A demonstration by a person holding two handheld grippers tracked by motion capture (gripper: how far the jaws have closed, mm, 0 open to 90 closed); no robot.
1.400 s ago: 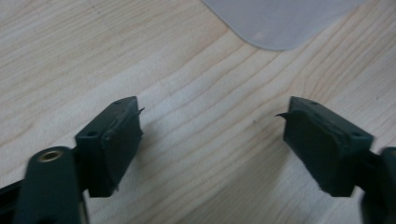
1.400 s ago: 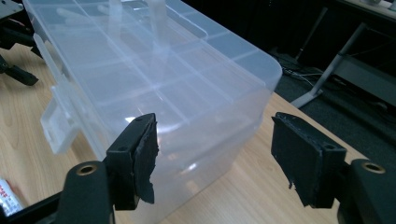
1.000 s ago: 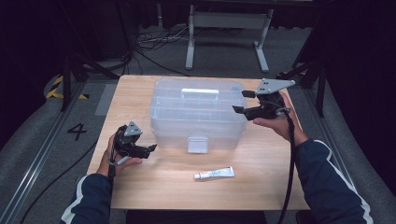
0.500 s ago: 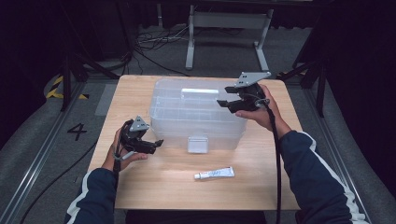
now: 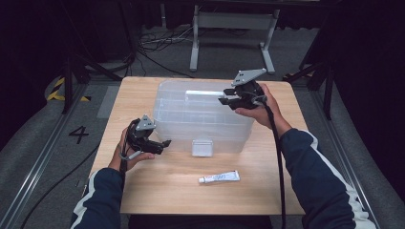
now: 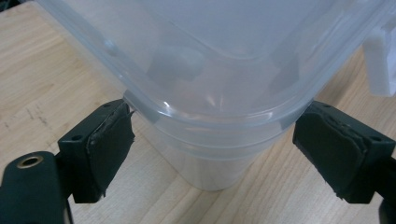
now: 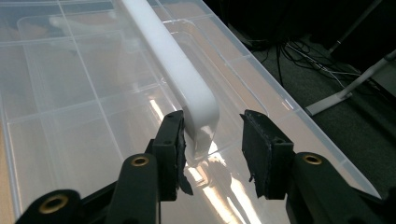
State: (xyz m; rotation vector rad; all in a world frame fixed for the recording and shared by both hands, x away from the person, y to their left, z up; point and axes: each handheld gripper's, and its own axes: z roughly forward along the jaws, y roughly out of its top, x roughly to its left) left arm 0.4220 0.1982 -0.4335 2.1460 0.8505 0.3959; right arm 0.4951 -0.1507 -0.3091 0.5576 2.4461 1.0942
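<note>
Right tool point(image 7: 212, 149) has just been closing around the end of the white handle point(image 7: 187, 84) on the clear plastic lidded box point(image 5: 200, 119) mid-worktop point(image 5: 157, 200), pads not yet pinching. Left tool point(image 6: 212, 144) stands wide around the box's near corner. Lifting is still ahead.

A recording studio or lab is showing here: black curtains point(image 5: 57, 43) are hanging all around. Cables point(image 5: 153, 45) are trailing over grey carpet point(image 5: 43, 143), beside a floor rail point(image 5: 36, 164) and a taped number 4 point(image 5: 79, 134).
</note>
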